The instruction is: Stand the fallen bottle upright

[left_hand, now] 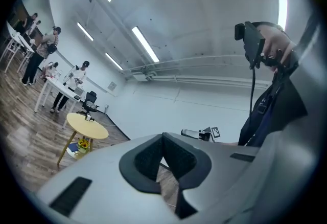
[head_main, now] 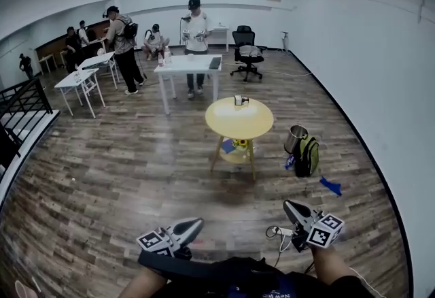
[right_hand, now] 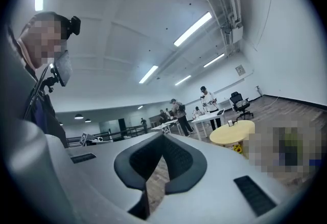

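**A:** What sort of room is it?

**B:** A big white-walled hall with a plank floor. There are people round white tables at the far end. A round yellow table stands alone mid-floor, and a backpack sits on the floor just to its right.

**A:** And the bottle?

**B:** The bottle, as I judge it, is the small pale thing near that table's far rim. It's too small to tell which way its long axis runs.

**A:** The grippers?

**B:** The left gripper and right gripper are both low by the person, with jaws closed tip to tip on nothing. The table lies ahead between them, well apart, and neither is clearly nearer. The floor between is bare, but any reach must cross the near rim.
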Available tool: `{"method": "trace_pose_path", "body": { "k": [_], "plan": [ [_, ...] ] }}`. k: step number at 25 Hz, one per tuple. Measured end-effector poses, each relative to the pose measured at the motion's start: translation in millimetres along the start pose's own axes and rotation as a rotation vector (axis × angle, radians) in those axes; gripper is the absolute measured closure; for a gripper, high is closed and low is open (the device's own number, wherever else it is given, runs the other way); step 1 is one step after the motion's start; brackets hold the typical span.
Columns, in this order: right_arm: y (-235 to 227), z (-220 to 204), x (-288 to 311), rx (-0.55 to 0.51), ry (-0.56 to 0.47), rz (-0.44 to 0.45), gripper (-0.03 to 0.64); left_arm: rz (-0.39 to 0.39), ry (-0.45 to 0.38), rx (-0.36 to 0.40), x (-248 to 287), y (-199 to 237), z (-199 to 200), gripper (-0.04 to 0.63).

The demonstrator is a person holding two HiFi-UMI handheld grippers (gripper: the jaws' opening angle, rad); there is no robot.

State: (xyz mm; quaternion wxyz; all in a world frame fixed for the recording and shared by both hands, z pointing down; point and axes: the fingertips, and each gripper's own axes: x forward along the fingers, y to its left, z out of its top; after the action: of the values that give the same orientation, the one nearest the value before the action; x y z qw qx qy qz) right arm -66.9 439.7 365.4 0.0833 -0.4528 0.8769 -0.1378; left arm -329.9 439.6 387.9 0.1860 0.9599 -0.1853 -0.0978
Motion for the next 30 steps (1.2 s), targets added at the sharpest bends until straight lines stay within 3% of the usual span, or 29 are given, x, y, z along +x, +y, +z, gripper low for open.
{"method": "trace_pose_path", "body": {
  "k": [6,14,20,30],
  "plan": [
    [-17.0,7.7,103.4,-0.003,-0.022,-0.013,0.624,-0.055,0.030,0.060,11.5,88.7,47.1,0.588],
    [-72.7,17.1,172.6,0.009,-0.002,0.010,0.624,-0.058,0.026,0.027,56.7,156.8,69.0,0.591],
    [-158.9,36.3,205.4,0.021,-0.002,0.060,0.624,0.017,0.007,0.046,127.3,205.7,72.7,0.589],
    [-322.2,105.9,226.7,-0.011,0.043,0.124,0.624,0.140,-0.004,0.063,299.6,260.8,81.1,0.589]
  ]
}}
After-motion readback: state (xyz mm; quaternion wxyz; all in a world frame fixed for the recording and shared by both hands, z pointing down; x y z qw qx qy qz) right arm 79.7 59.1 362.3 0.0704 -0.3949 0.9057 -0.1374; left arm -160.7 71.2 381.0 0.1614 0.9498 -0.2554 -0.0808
